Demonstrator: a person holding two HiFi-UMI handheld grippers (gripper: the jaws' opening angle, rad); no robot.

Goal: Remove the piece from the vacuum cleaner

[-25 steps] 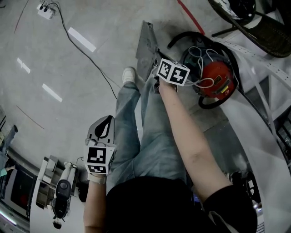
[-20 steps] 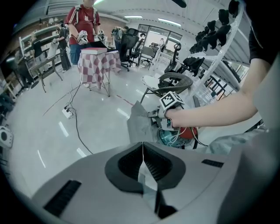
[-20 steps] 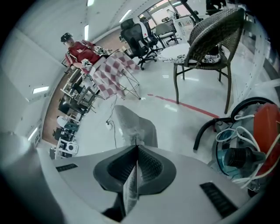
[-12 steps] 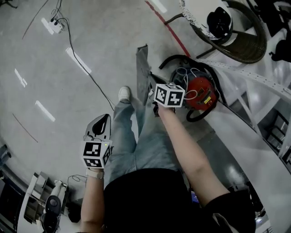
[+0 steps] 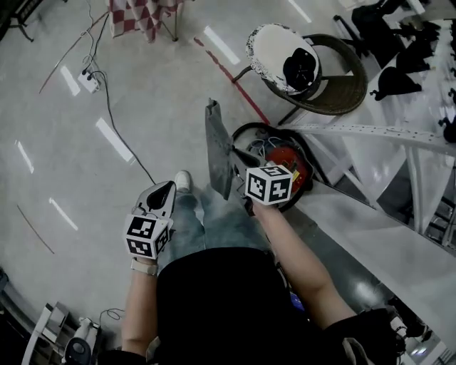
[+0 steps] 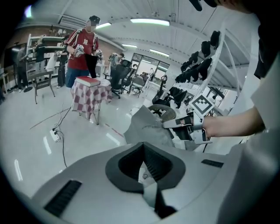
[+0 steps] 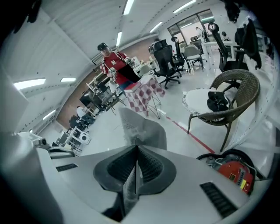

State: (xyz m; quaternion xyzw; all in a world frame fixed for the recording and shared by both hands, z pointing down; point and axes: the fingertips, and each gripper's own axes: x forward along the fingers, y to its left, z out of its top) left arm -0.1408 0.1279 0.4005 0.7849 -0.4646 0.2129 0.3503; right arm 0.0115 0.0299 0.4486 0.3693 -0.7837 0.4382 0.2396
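Head view with both gripper views. The right gripper (image 7: 136, 151) had its fingers closed on the grey piece (image 5: 217, 146). The thin sheet ran between the two pads and stood up beyond the fingertips. In the head view the piece was edge-up in the air over the floor (image 5: 85, 178), just left of the vacuum cleaner (image 5: 286, 162) and apart from it.

The vacuum cleaner, red-bodied inside a black hose loop with pale cable coiled on top, lay on the floor beside a white sloping panel (image 5: 385, 246). A wicker chair (image 5: 335, 89) stood beyond it, carrying a white cushion (image 5: 271, 50) and a black object.

The left gripper (image 6: 143, 151) was held lower left in the head view, well apart from the piece. Its fingertips met and nothing lay between them. The left gripper view showed the right gripper and the piece across from it.

A red line (image 5: 239, 85) crossed the floor. A power strip (image 5: 89, 82) with a trailing black cable lay to the upper left, near a checked cloth (image 5: 142, 16). A person in a red shirt (image 6: 83, 48) stood in the background.
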